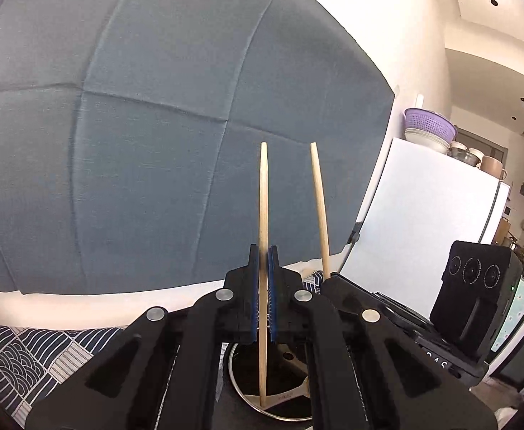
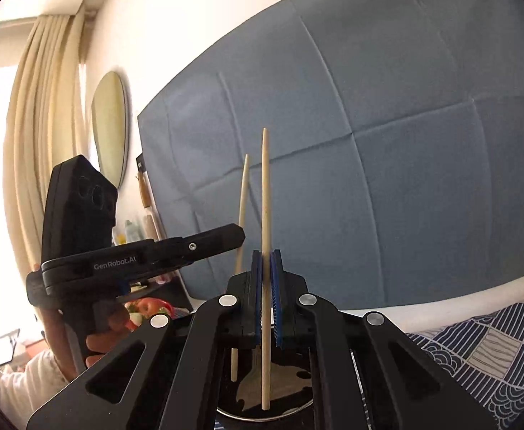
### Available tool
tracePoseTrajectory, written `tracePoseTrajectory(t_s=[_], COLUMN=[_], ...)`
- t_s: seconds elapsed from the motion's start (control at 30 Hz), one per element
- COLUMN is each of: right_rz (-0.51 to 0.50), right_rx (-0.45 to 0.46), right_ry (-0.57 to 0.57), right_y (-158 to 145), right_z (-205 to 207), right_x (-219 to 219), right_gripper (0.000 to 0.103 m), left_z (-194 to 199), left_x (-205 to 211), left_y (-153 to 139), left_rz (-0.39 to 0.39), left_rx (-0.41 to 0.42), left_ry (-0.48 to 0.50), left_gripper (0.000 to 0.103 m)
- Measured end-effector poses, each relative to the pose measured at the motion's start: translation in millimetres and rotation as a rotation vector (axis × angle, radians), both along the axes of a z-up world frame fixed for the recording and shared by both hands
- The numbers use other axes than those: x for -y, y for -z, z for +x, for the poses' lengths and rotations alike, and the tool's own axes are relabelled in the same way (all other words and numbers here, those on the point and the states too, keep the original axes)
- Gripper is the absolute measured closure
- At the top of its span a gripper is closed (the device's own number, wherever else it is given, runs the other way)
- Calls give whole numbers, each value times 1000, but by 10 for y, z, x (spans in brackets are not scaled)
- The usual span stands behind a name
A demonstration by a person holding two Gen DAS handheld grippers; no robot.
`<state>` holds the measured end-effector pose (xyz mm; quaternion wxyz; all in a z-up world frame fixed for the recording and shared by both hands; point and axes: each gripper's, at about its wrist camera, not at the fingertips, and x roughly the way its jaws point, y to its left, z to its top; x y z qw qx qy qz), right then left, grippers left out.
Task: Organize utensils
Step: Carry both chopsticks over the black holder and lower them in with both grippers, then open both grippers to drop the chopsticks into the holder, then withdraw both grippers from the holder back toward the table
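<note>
Item one: the left gripper (image 1: 263, 261), blue pads pressed onto a wooden chopstick (image 1: 263, 215). We hold it near upright, long axis vertical, narrow tip up, lower end down inside a round metal-rimmed holder (image 1: 280, 416).

Item two: the right gripper (image 2: 266, 265), pads likewise pinching a second chopstick (image 2: 266, 215), also standing close to vertical with its tip up and its foot in the same holder (image 2: 262, 417).

Cross-listing: in the left wrist view, the second chopstick (image 1: 320, 215) leans slightly left at its tip, just beside the first, apart from it. The right wrist view shows the first chopstick (image 2: 241, 215) held by the left gripper (image 2: 238, 238) seen side-on.

Left view only: a white refrigerator (image 1: 423, 222) topped with a purple colander (image 1: 428, 123).

Right view only: cream curtains (image 2: 43, 125) and our hand (image 2: 100, 337) on the left gripper's handle.

Both views: a blue-grey cloth backdrop (image 1: 154, 143) and a patterned table covering (image 2: 484, 354).
</note>
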<state>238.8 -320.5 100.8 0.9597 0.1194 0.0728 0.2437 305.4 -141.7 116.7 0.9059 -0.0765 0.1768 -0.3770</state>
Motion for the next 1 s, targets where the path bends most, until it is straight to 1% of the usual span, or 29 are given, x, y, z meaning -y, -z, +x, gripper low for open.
tracePoseTrajectory(t_s=[0.1,0.33,0.5,0.53,0.57,0.6,0.63,0.67,0.7,0.77,0.8,0.83,0.9,1.0], right_rz=[-9,-60,-82,-84,-88,-89,-90,-96,-108,-133,-147,-166,-204,-255], right_rx=[-24,-47,-53,-52,-48,-37,-22,-7,1,4,10,17,15,4], right_ry=[-1,-5,30,46,64,83,99,115,128,124,126,139,155,146], right_y=[65,81,56,51,33,12,-15,-43,-71,-120,-137,-155,-180,-182], right_z=[21,-36,-95,-124,-152,-194,-243,-294,-335,-394,-432,-474,-533,-590], right_x=[4,-6,6,33,41,66,82,95,104,115,114,105,91,50], right_gripper=[98,98,95,95,90,73,49,40,36,29,20,16,14,12], left_z=[-12,-91,-172,-191,-212,-235,-275,-320,-359,-391,-411,-433,-475,-533], left_x=[-15,-24,-61,-76,-97,-131,-199,-259,-318,-422,-470,-517,-597,-698], left_y=[80,218,266,260,252,240,231,207,175,118,94,77,49,42], left_rz=[14,56,56,57,62,69,69,60,56,58,63,73,101,141], left_rx=[-7,-12,0,5,13,23,39,67,87,89,94,101,106,98], left_ry=[-1,2,-6,-13,-23,-41,-75,-116,-132,-153,-173,-193,-218,-238], left_gripper=[98,98,98,95,75,55,14,7,8,6,6,6,6,6])
